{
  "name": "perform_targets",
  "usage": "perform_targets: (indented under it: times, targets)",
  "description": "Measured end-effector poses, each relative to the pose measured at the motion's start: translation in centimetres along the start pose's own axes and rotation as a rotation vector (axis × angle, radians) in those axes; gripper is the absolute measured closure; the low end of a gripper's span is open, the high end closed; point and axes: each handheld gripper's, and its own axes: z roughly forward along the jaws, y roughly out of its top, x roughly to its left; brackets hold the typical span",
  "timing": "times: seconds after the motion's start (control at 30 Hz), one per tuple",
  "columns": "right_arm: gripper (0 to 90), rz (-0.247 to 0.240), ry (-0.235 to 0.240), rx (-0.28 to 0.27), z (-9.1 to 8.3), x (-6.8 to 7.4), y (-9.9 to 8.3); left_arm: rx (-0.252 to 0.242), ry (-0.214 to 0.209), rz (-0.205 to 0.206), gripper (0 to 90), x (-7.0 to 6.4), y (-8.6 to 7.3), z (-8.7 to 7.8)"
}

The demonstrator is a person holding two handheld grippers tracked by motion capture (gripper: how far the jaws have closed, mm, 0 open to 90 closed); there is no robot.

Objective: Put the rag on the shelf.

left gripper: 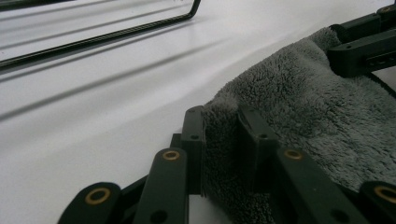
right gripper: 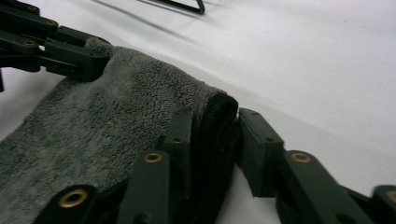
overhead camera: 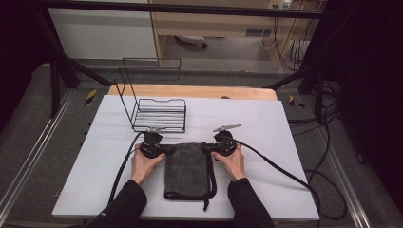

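While a person leans in from the near edge with both forearms in dark sleeves, each hand works a black claw on a white tabletop (overhead camera: 266,123). Between the two claws lies a folded grey towel (overhead camera: 186,168), fluffy in texture, with a dark strap or trim running down its right side and trailing past its near end.

The left claw (overhead camera: 164,150) is closed on the towel's far left corner. From the left gripper view, its two black jaws rise with a fold of grey pile pinched between them (left gripper: 222,135) — the cloth fills the gap completely. The right claw (overhead camera: 207,149) is closed on the far right corner. From the right gripper view, the jaws press on the towel's dark, ribbed edge (right gripper: 215,135), bunched up between them. Each gripper view also catches the other claw farther off, biting the opposite corner of the same towel edge.

The towel stretches from the claws back toward the person, flat on the tabletop, its far edge held taut between the two claws. Just beyond the left claw, away from the person, stands a black wire basket (overhead camera: 159,116) with a tall wire back. A thick black cable trails from each claw — one runs off to the left of the left hand, the other loops away to the right.
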Motion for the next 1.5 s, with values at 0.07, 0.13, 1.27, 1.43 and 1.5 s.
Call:
perform_targets:
  times: [0.07,0.13,1.27,1.43,1.5]
  targets:
    - [73.7,0.012,0.017,0.01,0.0,-0.1,0.1,0.003,-0.013,-0.019,75.6,0.2,0.0,-0.1]
    - [75.8,0.015,0.026,0.014,-0.2,-0.2,0.2,0.004,-0.022,-0.021,77.3,0.3,0.1,-0.2]
    - [78.4,-0.089,0.071,-0.223,-6.1,3.8,0.4,-0.19,-0.041,0.098,79.3,-2.8,0.1,-6.6]
    - [78.4,-0.116,0.06,-0.243,-6.8,4.4,0.4,-0.21,-0.036,0.114,79.3,-3.4,0.1,-7.5]
    - [78.3,-0.12,0.057,-0.253,-7.1,4.6,0.4,-0.218,-0.038,0.116,79.3,-3.6,0.2,-7.8]
